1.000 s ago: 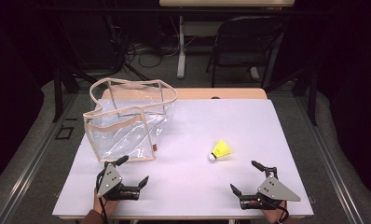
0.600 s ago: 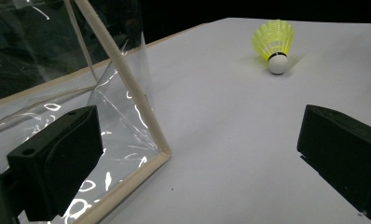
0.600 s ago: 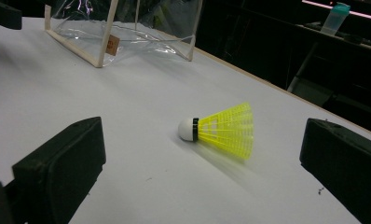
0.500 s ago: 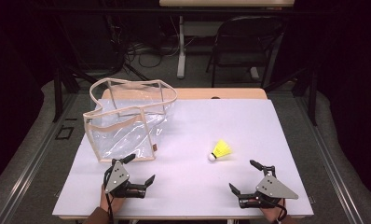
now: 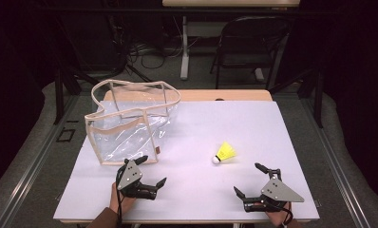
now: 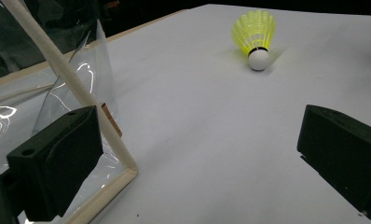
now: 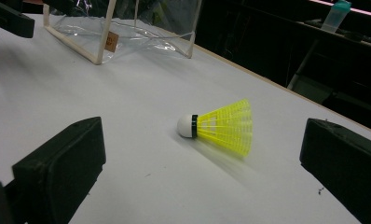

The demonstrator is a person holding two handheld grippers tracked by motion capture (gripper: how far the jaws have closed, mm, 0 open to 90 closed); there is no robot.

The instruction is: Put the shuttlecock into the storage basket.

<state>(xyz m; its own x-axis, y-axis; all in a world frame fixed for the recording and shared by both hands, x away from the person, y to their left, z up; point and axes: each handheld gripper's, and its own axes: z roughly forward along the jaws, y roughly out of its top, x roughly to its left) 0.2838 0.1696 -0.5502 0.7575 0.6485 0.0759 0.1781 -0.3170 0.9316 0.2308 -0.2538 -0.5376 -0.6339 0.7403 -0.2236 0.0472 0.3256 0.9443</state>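
Yellow shuttlecock [image 5: 224, 153] lying on its side, centre-right of the high view, cork toward lower left. Right gripper [image 5: 257, 181] nearer, jaws spread wide, empty. Left gripper [image 5: 151, 172] likewise spread, beside the clear tote bag [image 5: 130, 124].

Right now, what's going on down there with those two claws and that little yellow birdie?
Left gripper open, empty, beside clear bag. Right gripper open, empty, facing shuttlecock. Shuttlecock on its side on the table, untouched. Nothing between it and right gripper.
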